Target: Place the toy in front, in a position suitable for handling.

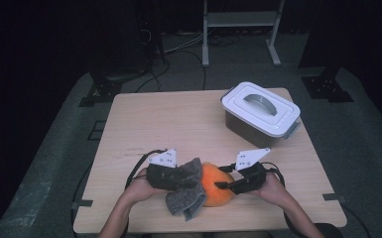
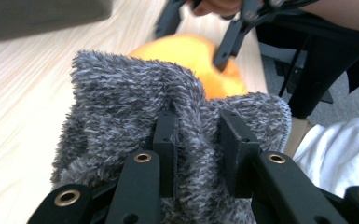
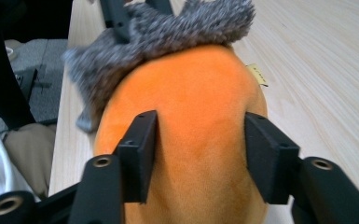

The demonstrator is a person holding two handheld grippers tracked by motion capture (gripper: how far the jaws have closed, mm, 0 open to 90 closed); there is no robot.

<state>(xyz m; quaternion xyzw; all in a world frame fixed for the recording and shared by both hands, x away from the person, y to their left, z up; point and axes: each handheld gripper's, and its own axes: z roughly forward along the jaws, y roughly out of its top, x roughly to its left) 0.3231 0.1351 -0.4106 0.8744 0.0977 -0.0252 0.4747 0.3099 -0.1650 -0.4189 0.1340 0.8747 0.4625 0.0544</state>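
The left claw was clamped on a fold of the grey fuzzy cloth. The right claw gripped the orange plush toy, pads pressed into both its sides. Cloth and toy touched at the near middle of the worktop. A white lidded box stood at the far right, well apart, with bare wood between and dark floor around.

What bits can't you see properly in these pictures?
- Orange toy: its near end is cut off by the bottom edge of the right gripper view; the grey cloth covers its far end.
- Box: the shut lid hides what is inside, high view.
- Small tag: too small to read, right gripper view.
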